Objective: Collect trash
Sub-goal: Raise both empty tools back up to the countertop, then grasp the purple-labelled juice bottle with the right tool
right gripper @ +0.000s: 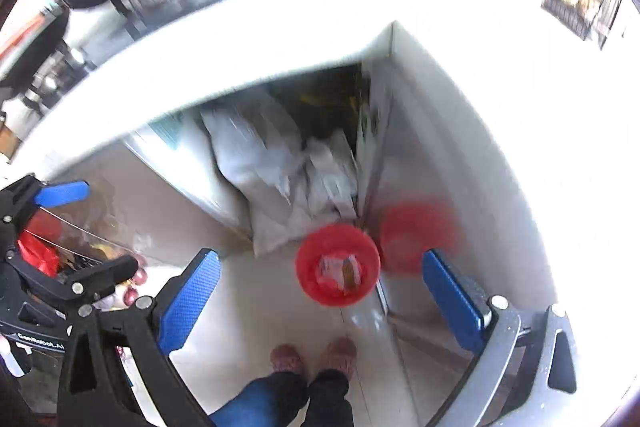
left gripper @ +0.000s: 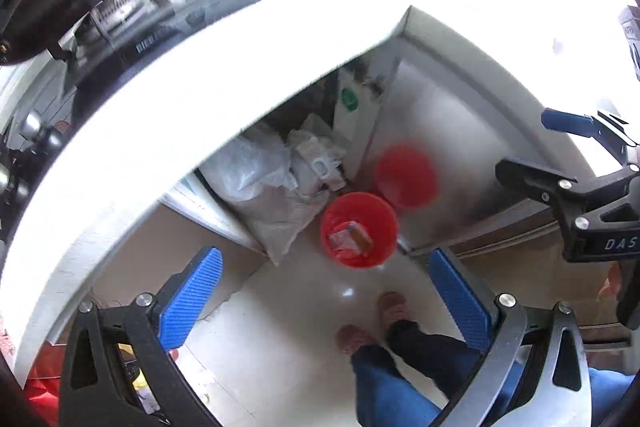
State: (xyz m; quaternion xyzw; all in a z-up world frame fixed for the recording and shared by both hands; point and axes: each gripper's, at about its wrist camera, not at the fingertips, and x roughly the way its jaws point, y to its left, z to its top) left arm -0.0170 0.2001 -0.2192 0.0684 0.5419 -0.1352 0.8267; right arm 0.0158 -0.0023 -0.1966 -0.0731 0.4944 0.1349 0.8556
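Left wrist view: the red bin [left gripper: 359, 229] was seen on the floor [left gripper: 288, 307] beside the open cupboard, wrappers [left gripper: 349, 238] apparently inside, though blurred. Both the left gripper [left gripper: 324, 301] and right gripper [right gripper: 320, 301] were held wide, empty. Remaining trash should be sought on the counter [left gripper: 304, 7].

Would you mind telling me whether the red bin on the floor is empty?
Not empty: the red bin stands upright with a few wrappers lying at its bottom.
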